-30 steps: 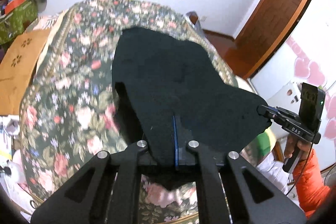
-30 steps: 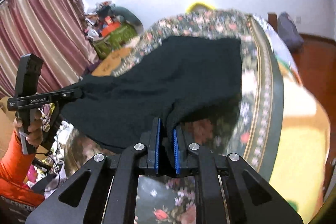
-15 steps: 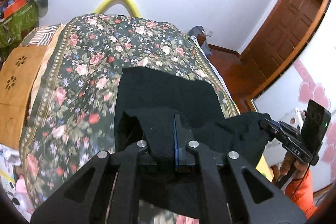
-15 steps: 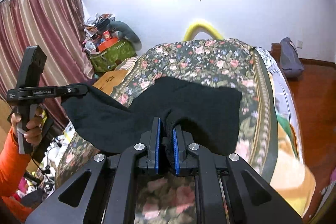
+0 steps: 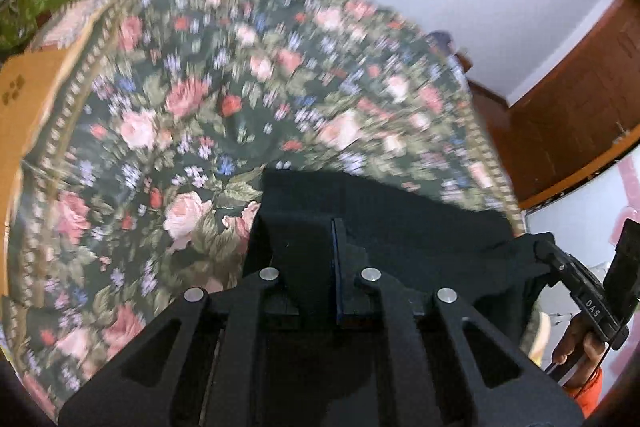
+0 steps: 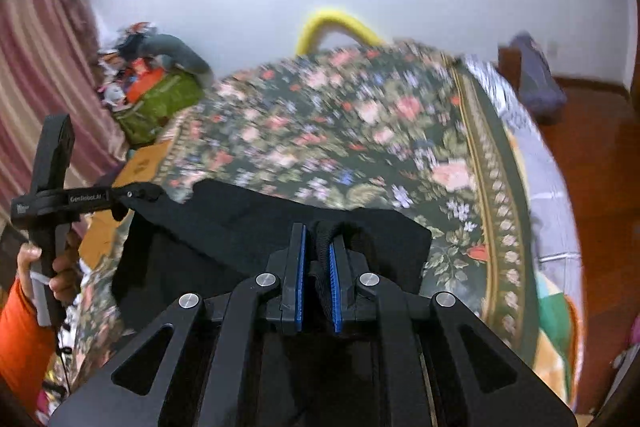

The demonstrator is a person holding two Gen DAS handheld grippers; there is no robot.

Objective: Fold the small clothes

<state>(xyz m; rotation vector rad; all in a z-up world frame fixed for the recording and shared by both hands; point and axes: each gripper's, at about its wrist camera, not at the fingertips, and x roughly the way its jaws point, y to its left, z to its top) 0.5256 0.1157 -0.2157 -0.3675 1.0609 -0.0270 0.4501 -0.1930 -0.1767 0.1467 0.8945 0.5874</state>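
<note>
Folding looks barely underway: left gripper (image 5: 335,259) and right gripper (image 6: 318,267), jaws each clenched on the black garment (image 6: 248,223), hold it above the floral bed (image 6: 360,131), no fold laid.

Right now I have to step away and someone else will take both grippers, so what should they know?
Left gripper: shut on an edge of the black knit garment.
Right gripper: shut on another bunched edge of the same garment.
The garment hangs between the two grippers, its far part resting on the near end of the dark floral bedspread.
Done: both edges are gripped and lifted.
Left: lay the held edges over the part on the bed, release, then smooth and finish the fold. How many folds are already in cannot be told. Both views are motion-blurred.
</note>
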